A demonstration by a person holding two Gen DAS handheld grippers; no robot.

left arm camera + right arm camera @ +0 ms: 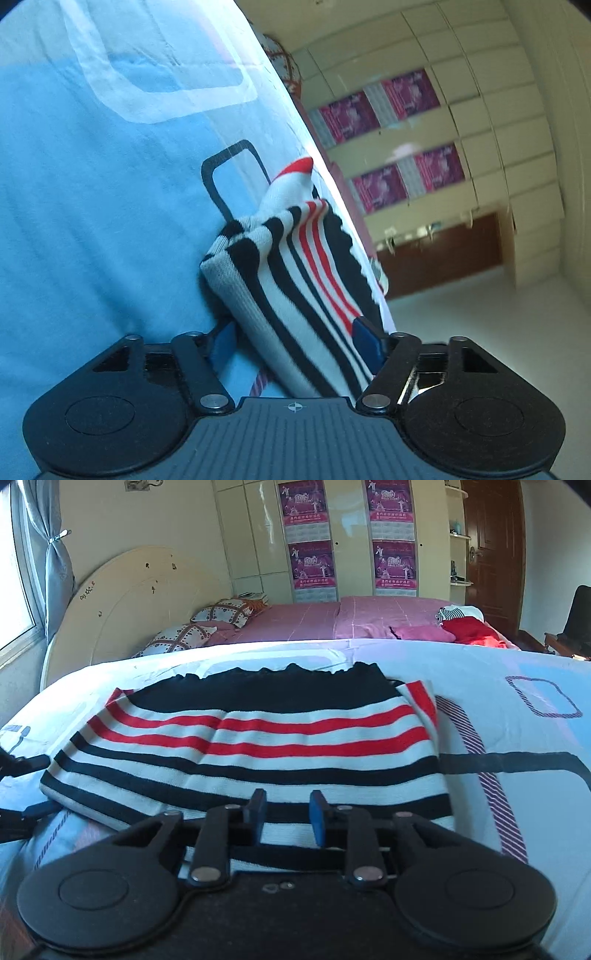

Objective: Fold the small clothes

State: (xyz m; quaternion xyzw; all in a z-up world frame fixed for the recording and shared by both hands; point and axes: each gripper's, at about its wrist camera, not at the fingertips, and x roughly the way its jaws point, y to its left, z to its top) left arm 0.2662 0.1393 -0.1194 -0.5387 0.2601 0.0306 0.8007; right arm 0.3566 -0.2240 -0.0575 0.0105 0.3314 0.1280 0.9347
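A small knit garment (251, 749) with white, red and dark stripes and a dark ruffled edge lies folded flat on a light blue patterned sheet (517, 738). My right gripper (286, 812) hovers just over its near edge, jaws partly open and empty. My left gripper (295, 339) is rolled on its side at the garment's left end. Its blue pads (365, 341) stand wide apart on either side of the folded edge (295, 266), not pinching it. The left gripper's fingers show at the left edge of the right wrist view (22, 790).
A pink bed (332, 616) with patterned pillows (184, 635) and a pile of red and pink clothes (465, 627) lies beyond the sheet. Cream wardrobes with purple posters (314, 565) stand behind. A brown door (491, 554) and a dark chair (576, 624) are at the right.
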